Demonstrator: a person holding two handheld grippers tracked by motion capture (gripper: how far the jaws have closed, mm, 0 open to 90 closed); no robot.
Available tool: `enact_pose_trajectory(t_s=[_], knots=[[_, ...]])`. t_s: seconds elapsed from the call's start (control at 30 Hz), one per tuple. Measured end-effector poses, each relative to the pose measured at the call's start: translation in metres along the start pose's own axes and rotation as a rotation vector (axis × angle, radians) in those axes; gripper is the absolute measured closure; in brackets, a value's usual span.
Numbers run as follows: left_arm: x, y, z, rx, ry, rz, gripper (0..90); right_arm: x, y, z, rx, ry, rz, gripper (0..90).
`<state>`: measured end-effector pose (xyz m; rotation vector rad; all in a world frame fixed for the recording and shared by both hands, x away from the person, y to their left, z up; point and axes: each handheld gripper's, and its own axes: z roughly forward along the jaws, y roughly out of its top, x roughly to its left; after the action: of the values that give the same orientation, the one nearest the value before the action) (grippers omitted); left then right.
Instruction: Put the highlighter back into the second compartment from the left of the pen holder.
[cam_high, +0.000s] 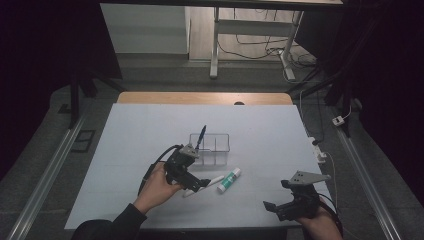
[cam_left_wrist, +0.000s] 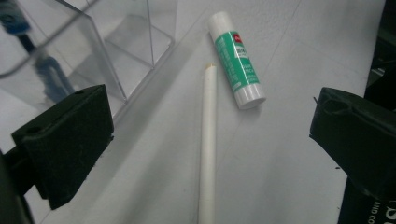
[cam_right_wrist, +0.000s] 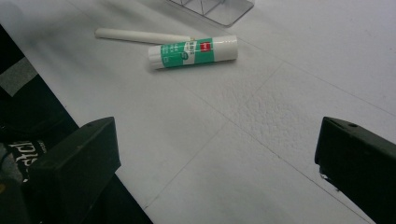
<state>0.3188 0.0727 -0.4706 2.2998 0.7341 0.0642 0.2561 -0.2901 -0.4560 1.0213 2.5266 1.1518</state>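
Two hand-held grippers are over the white-covered table (cam_high: 125, 150), both with their jaws spread wide and nothing between them. The left gripper (cam_high: 192, 182) hangs low over a slim white stick, something like a chalk or a capped pen (cam_left_wrist: 208, 140); in the left gripper view that stick runs up the middle of the gap between the black jaws, touching neither. Just beside the stick's far end lies a white glue stick with a green label (cam_left_wrist: 236, 60), on its side, its near end almost level with the stick's tip and a sliver of table between them as far as I can tell. In the right gripper view the two lie end to end, nearly touching.

Behind them stands a clear plastic organiser box with compartments (cam_high: 210, 145), close to the left gripper. A blue pen (cam_high: 201, 135) leans out of its left-hand compartment, tilted, its tip in the box.

The right gripper (cam_high: 280, 197) is held near the table's front edge, well apart from the glue stick and the white stick, which lie ahead of its open jaws in its own view.
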Motion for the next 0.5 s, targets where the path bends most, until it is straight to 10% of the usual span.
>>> enact_pose_trajectory(t_s=[0.5], knots=[[-0.007, 0.005, 0.048, 0.165, 0.028, 0.071, 0.2, 0.0, 0.0, 0.0, 0.004, 0.003, -0.002, 0.0]])
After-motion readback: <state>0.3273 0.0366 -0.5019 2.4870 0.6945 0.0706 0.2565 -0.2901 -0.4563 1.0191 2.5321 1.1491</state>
